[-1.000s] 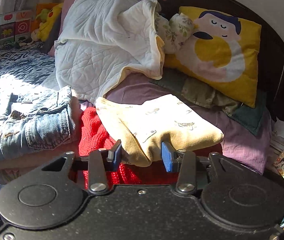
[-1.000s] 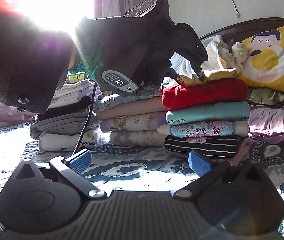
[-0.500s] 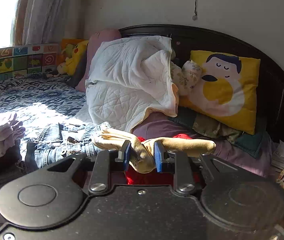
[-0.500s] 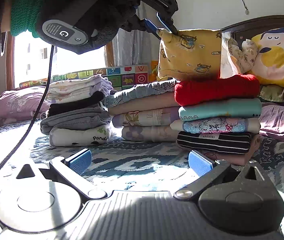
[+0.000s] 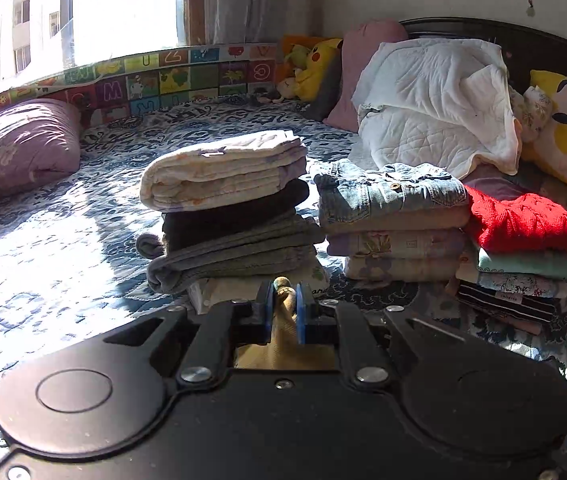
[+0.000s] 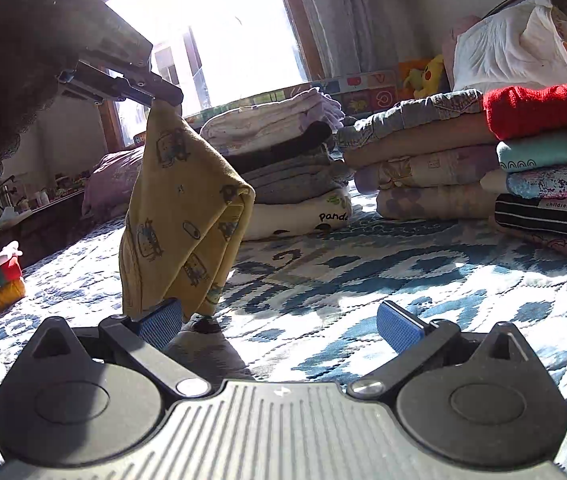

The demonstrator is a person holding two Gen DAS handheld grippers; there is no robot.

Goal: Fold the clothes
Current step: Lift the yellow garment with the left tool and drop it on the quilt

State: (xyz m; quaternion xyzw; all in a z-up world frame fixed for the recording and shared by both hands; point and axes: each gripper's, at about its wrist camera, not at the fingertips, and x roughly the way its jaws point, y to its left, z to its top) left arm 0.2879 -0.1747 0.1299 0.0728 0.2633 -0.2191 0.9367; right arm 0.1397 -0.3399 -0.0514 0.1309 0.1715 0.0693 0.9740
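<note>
Hanging from the left gripper [image 5: 282, 313], fingers clamped on its top edge, the yellow cartoon-print cotton garment [image 6: 181, 216] dangles above the blue patterned bed quilt [image 6: 363, 264]; right gripper [image 6: 279, 322] spread wide, empty; pickup step, next likely pinching a free corner to spread it flat.

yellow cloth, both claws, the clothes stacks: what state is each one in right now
left claw: shut on the yellow cloth
yellow cloth: unfolded, hanging from the left claw above the bedspread
right claw: open, holding nothing
red sweater: folded, top of its stack
denim jacket: folded, top of its stack
white quilt: bunched up, not folded
</note>
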